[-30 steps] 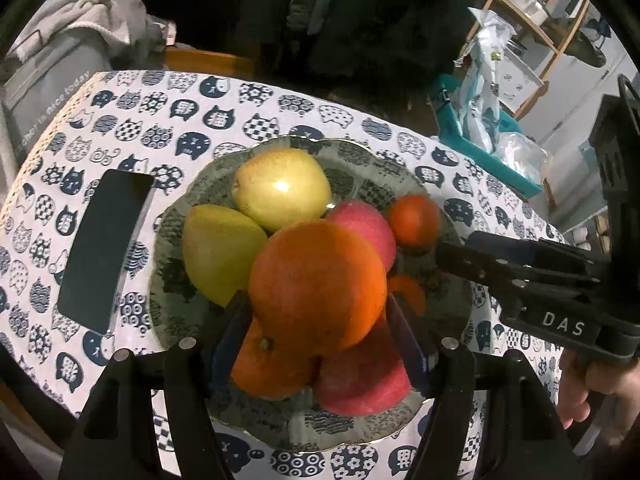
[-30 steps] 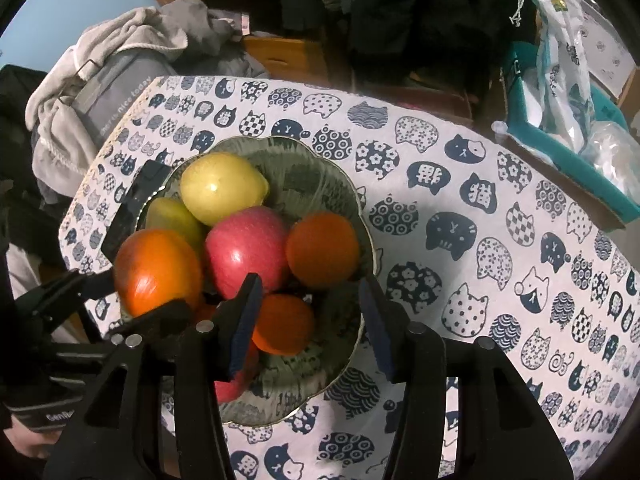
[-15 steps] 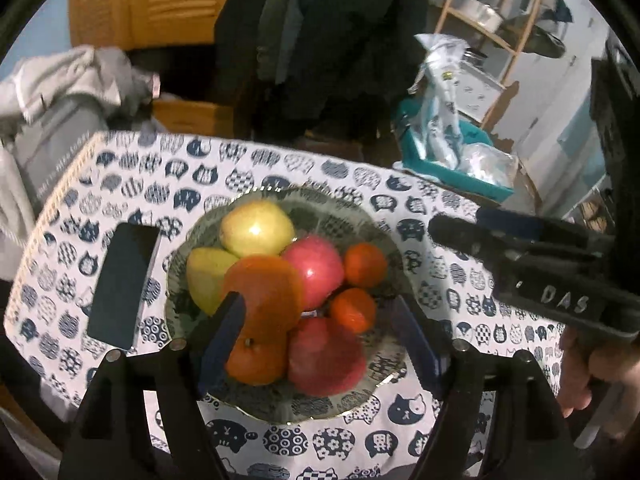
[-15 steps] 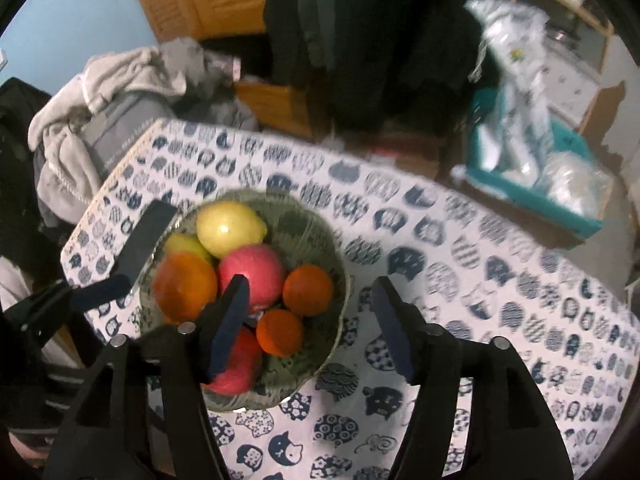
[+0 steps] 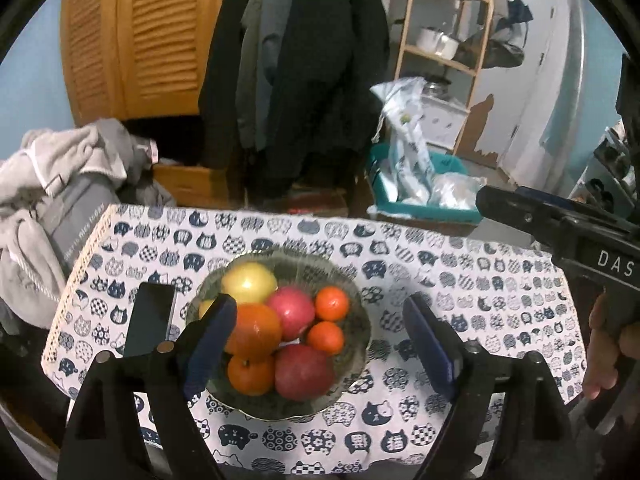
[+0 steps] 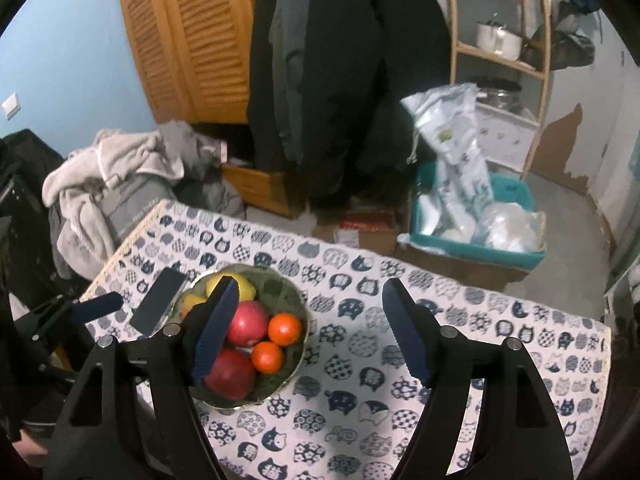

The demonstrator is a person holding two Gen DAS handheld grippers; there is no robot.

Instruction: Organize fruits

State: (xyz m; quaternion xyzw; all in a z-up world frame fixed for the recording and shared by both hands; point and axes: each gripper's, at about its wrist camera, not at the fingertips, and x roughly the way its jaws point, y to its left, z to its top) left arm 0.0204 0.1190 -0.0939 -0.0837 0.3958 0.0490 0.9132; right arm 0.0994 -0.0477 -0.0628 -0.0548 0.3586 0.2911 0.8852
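**Both tongs empty and opening above a full fruit bowl**

Left tongs and right tongs both hanging above the surface, tilted down toward it, jaws opening, nothing gripped in either. Fruit seen through the gaps, but far below and untouched by the pads. Likely a pause over finished work, to judge by the tidy heap.

All fruit gathered in the patterned bowl, left of centre on the cat-print cloth. Packed close, probably to stop rolling: yellow apple at the far side, large orange and far red apple in the middle, two small mandarins on the right, a near red apple and another orange fruit at the near rim. Dark phone flat just left of the bowl.

Hard to make out: a yellow-green fruit, mostly masked by the left pad, kind unclear. Same corner of the bowl covered by the right tongs' left pad in the other view. Near edge of the surface cut off by the tong frames. Only part of a hand visible at the right edge.
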